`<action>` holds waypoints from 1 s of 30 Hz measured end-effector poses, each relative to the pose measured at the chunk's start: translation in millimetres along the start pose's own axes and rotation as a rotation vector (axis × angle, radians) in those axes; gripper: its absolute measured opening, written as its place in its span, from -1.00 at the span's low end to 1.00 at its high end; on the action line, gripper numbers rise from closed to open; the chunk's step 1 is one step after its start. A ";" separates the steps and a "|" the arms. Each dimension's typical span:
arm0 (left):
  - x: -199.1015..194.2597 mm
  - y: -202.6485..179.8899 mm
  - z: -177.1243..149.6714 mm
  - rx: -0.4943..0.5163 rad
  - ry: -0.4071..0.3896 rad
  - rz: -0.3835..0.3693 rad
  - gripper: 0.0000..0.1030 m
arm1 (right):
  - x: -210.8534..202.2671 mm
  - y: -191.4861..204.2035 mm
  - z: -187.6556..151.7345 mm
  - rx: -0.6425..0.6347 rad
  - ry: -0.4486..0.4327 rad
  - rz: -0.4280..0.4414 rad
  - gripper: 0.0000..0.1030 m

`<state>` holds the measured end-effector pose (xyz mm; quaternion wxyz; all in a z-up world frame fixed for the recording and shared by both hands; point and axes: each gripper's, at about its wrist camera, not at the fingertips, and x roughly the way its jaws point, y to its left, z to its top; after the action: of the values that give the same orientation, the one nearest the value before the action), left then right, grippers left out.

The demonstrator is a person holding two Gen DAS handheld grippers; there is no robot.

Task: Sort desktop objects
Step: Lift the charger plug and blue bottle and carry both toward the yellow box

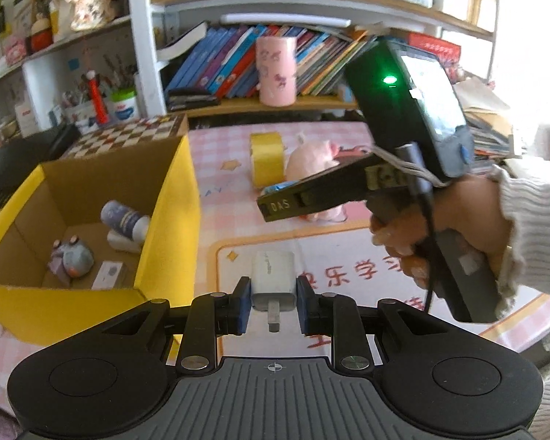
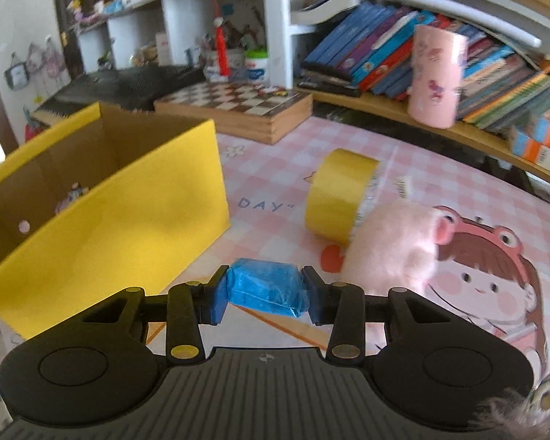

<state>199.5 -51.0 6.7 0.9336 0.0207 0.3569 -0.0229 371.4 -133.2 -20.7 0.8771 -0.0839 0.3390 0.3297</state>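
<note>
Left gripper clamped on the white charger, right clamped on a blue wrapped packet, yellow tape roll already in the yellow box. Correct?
Not quite. The yellow tape roll is not in the yellow box; the right wrist view shows it on the desk beside the pink plush. The left gripper on the white charger and the right gripper on the blue wrapped packet are correct.

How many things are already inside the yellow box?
4 show in the yellow box: a bottle, a white piece under it, a grey toy, a small card. Others may be hidden.

Counts: one yellow box (image 1: 168,198), holding perhaps four small items (image 1: 73,256); one white charger (image 1: 274,278); one blue packet (image 2: 266,291); one yellow tape roll (image 2: 335,196); one pink plush (image 2: 392,245); two grippers.
</note>
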 end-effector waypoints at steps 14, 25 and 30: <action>-32.5 24.6 -0.2 0.053 -0.091 -0.119 -0.54 | -99.0 7.1 -28.1 0.212 -0.086 -0.142 -0.27; -57.9 58.4 -25.6 0.078 -0.106 -0.214 -0.54 | -144.2 55.5 -56.5 0.313 -0.094 -0.279 -0.27; -70.9 79.3 -40.0 0.068 -0.096 -0.222 -0.54 | -151.9 89.6 -70.3 0.329 -0.073 -0.288 -0.27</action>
<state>124.7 32.3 26.0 0.9402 0.0117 0.3109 -0.1390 192.5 -169.7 31.7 0.9288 0.0247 0.3406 0.1440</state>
